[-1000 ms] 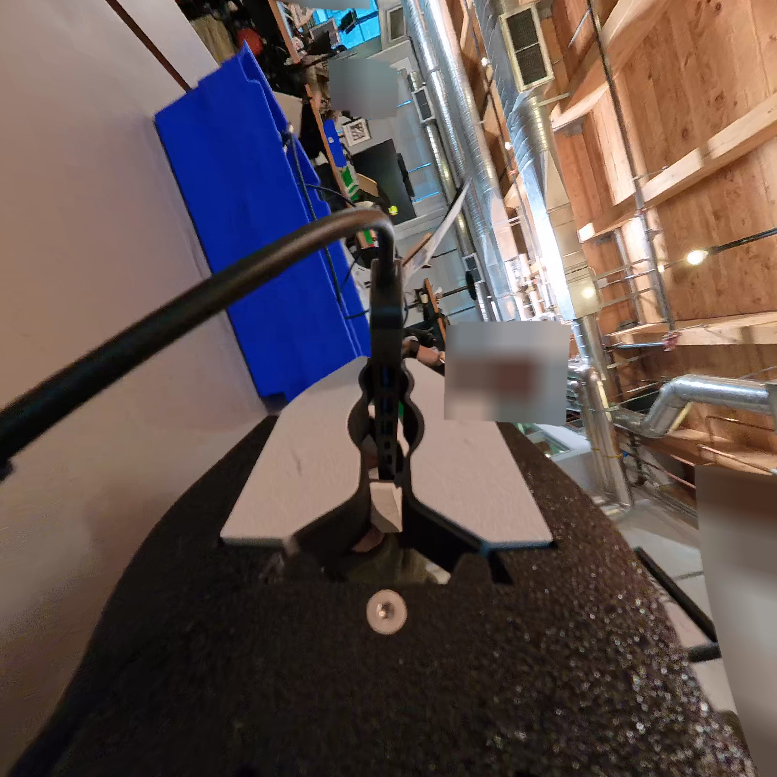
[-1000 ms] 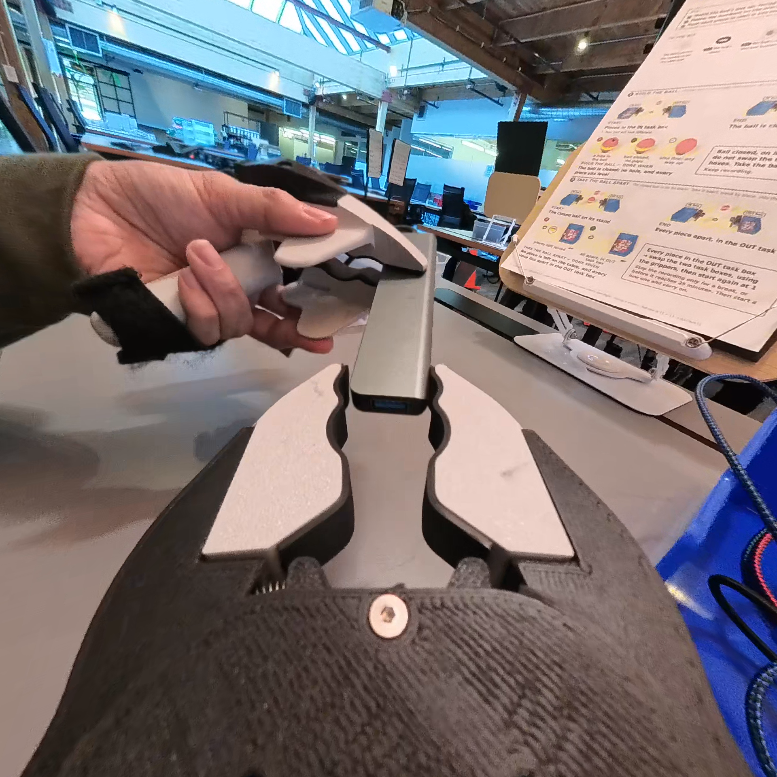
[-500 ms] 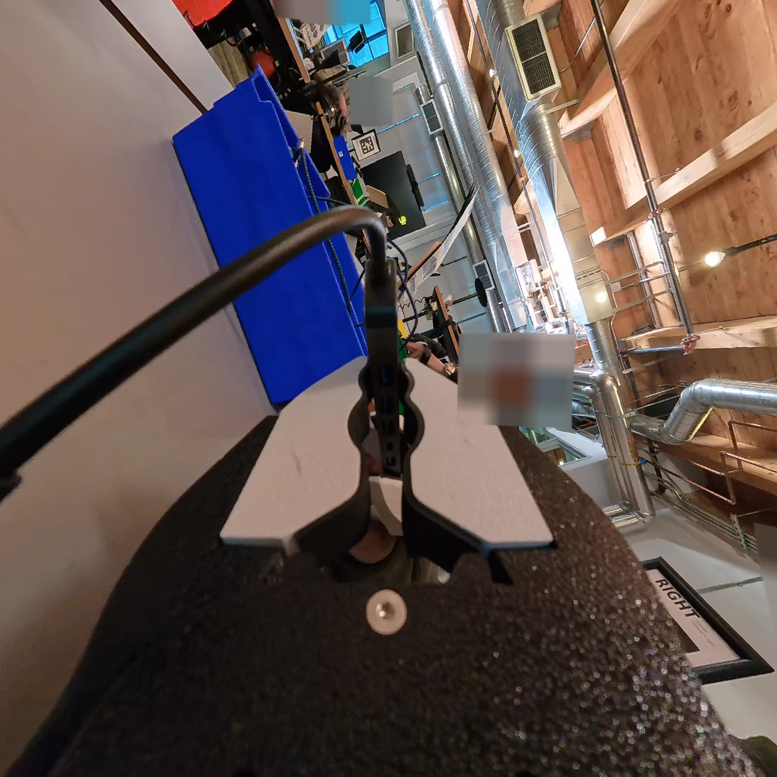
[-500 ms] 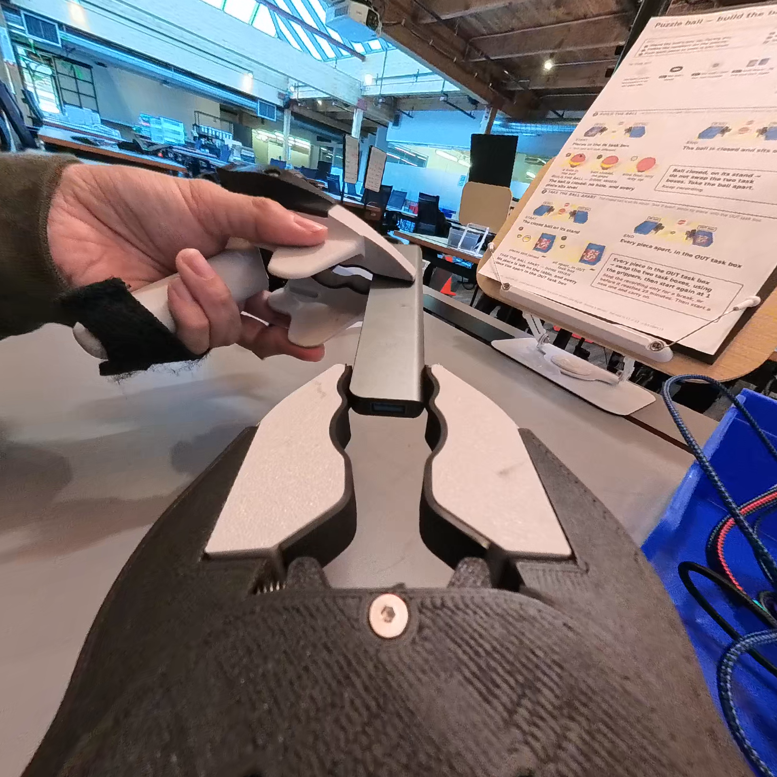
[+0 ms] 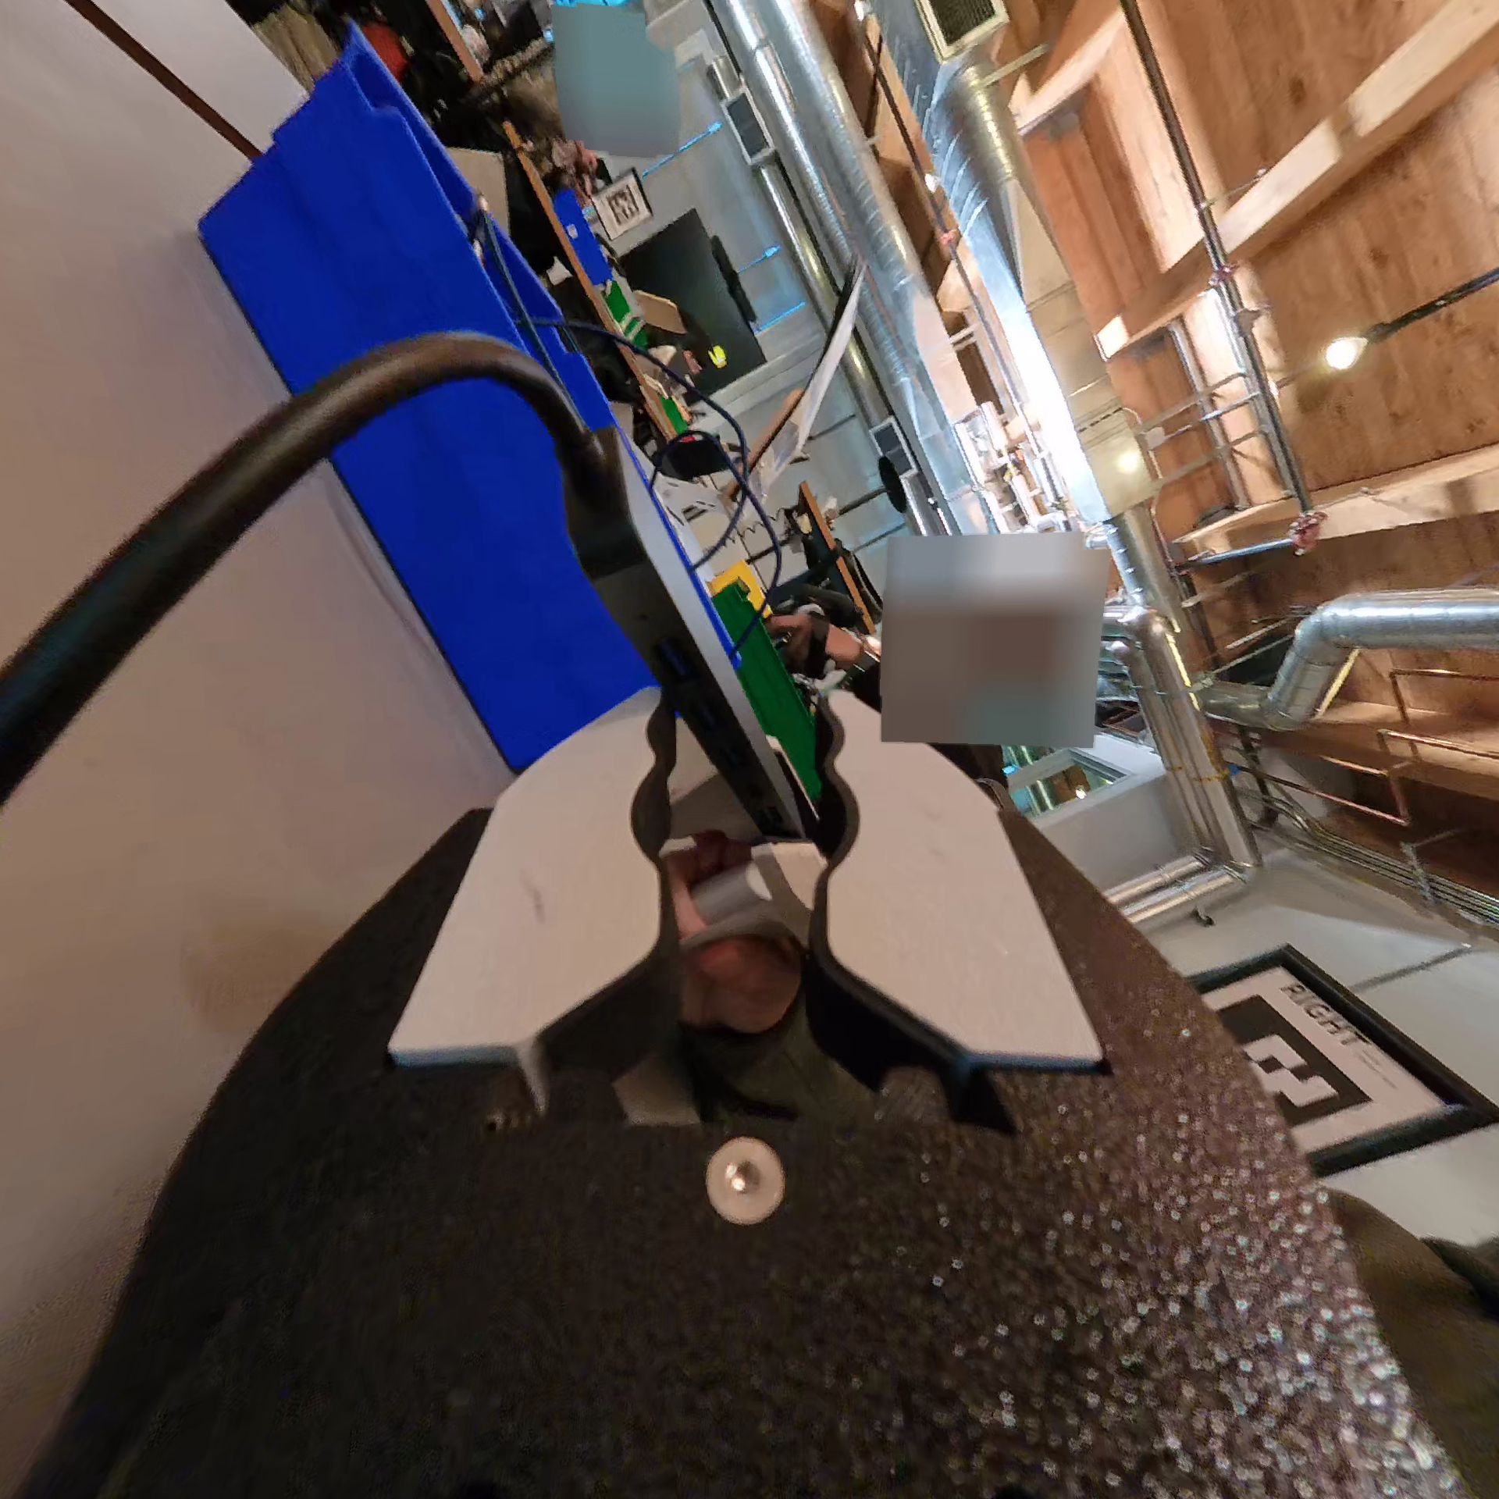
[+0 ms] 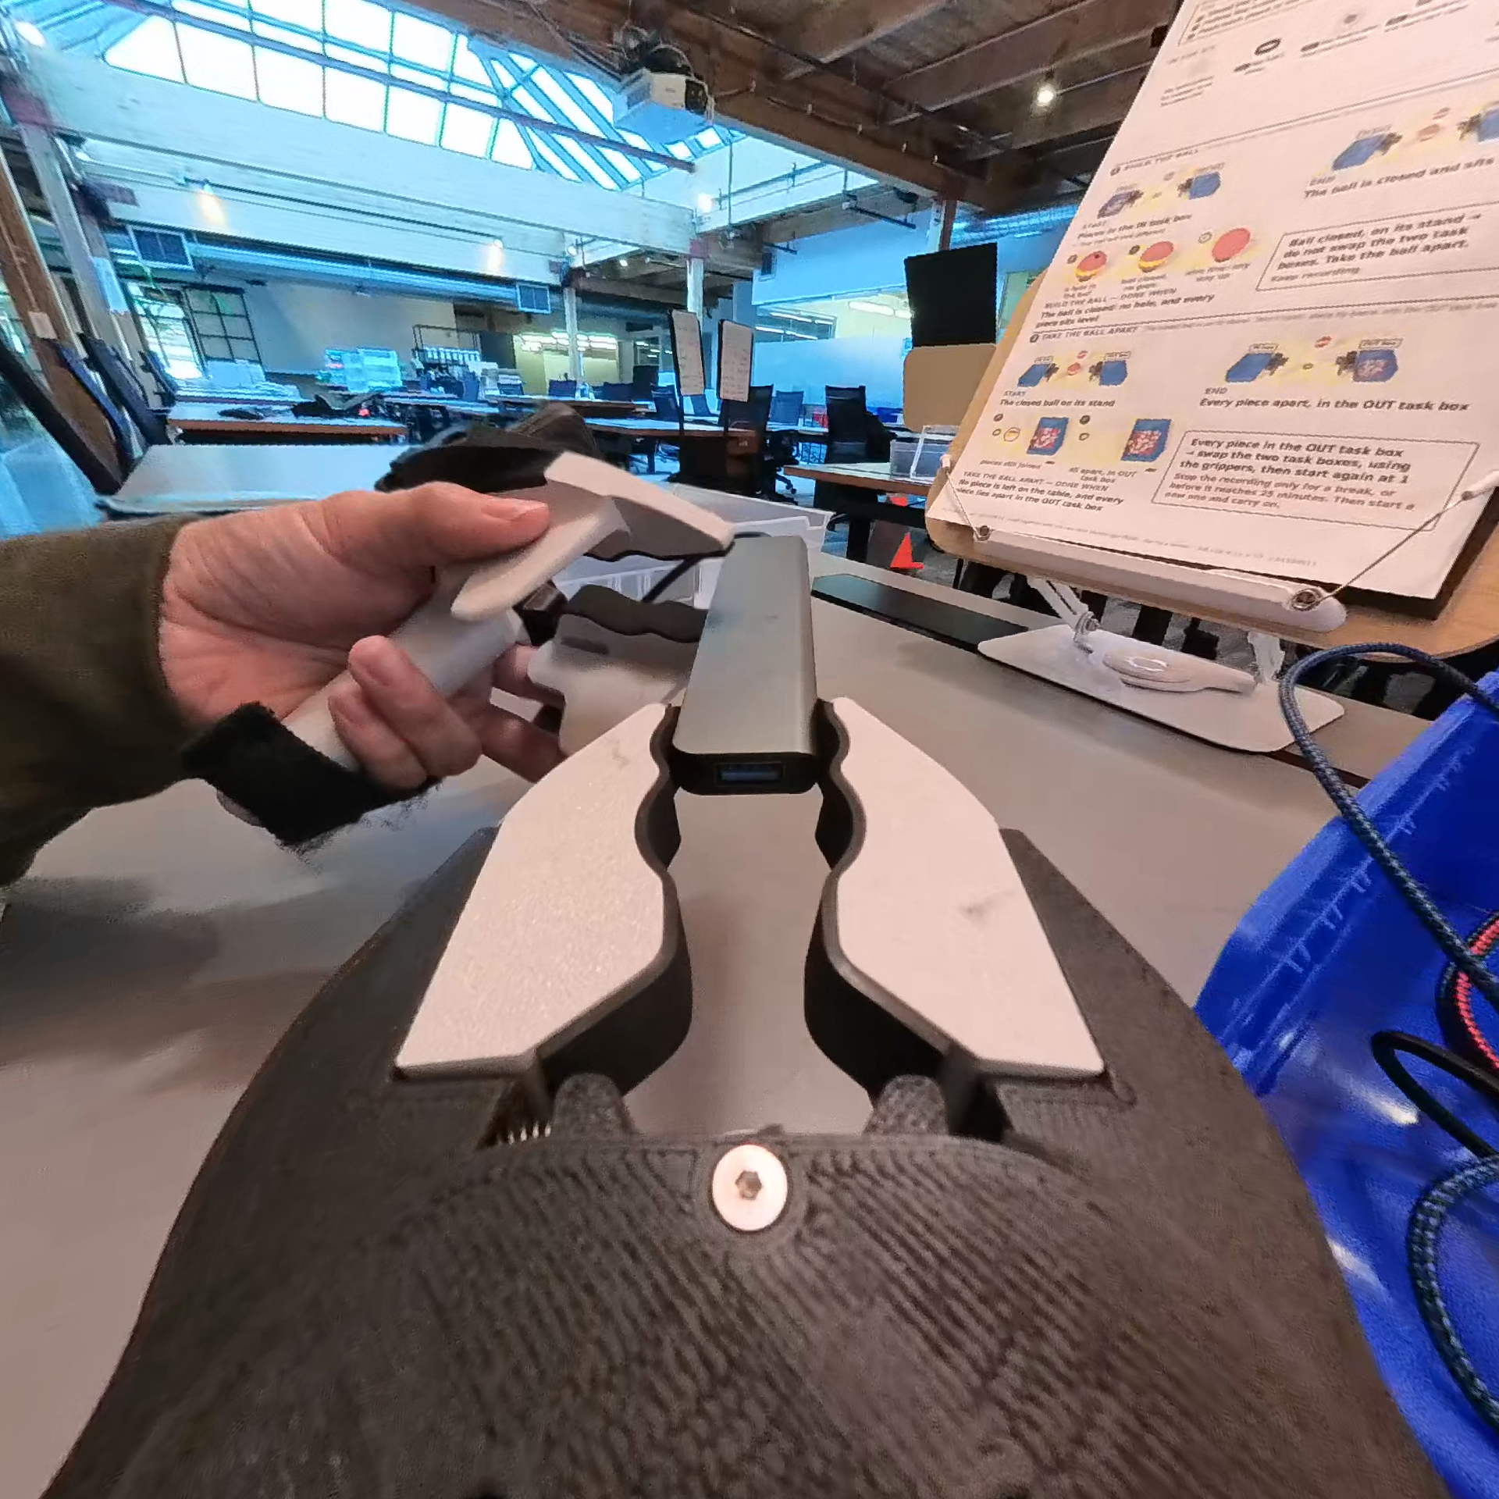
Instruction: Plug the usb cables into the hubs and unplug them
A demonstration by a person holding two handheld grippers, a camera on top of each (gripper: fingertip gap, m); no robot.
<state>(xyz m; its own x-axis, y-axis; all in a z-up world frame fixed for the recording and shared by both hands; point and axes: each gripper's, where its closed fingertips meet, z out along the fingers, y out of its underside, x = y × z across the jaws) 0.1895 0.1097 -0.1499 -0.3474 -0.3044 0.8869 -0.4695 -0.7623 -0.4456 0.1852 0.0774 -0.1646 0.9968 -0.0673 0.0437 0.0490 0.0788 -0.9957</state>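
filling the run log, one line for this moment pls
left gripper: open beside hub | right gripper: shut on hub | hub's black cable: attached

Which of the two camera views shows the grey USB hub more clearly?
The right wrist view. The right gripper clamps the grey USB hub, showing its flat top and one end port. The left wrist view shows the hub edge-on between the open fingers of the left gripper, slightly blurred.

Grey USB hub point(image 6: 750, 641) with blue port, black cable point(image 5: 243, 487), blue bin point(image 6: 1338, 1014), pale grey bench point(image 6: 1014, 779)
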